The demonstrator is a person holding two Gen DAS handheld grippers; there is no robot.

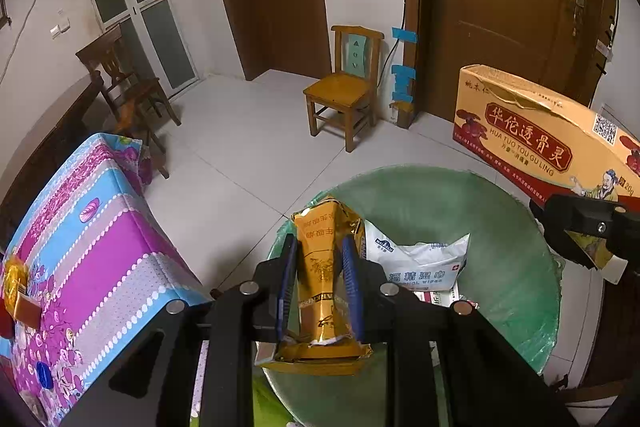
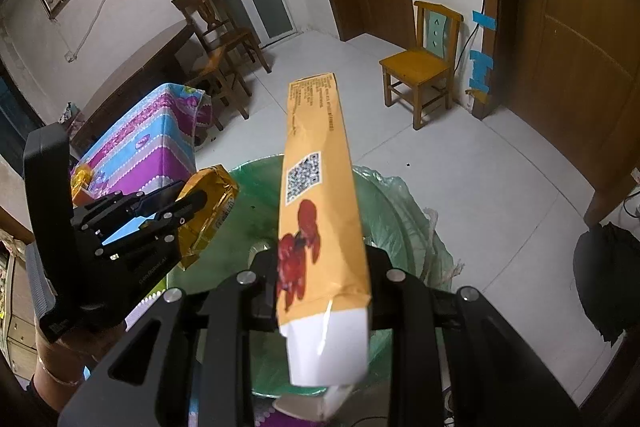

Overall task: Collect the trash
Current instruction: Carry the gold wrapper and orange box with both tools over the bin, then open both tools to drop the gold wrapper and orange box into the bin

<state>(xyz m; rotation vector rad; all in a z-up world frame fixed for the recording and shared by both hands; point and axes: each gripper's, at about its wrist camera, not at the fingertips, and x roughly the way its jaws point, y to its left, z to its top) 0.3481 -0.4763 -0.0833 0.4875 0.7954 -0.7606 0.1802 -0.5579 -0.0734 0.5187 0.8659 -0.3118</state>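
A green-lined bin (image 1: 500, 227) stands on the tiled floor (image 1: 240, 155), wipes packet (image 1: 420, 263) inside.

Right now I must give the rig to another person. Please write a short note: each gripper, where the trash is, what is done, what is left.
Left gripper: jaws shut on the gold wrapper, held over the green-lined bin.
Right gripper: jaws shut on the orange carton, also above the bin.
Done: a white wipes pack lies in the bin; both pieces are lifted.
Left: drop both in. More small items sit on the floral tablecloth; what they are I cannot tell.
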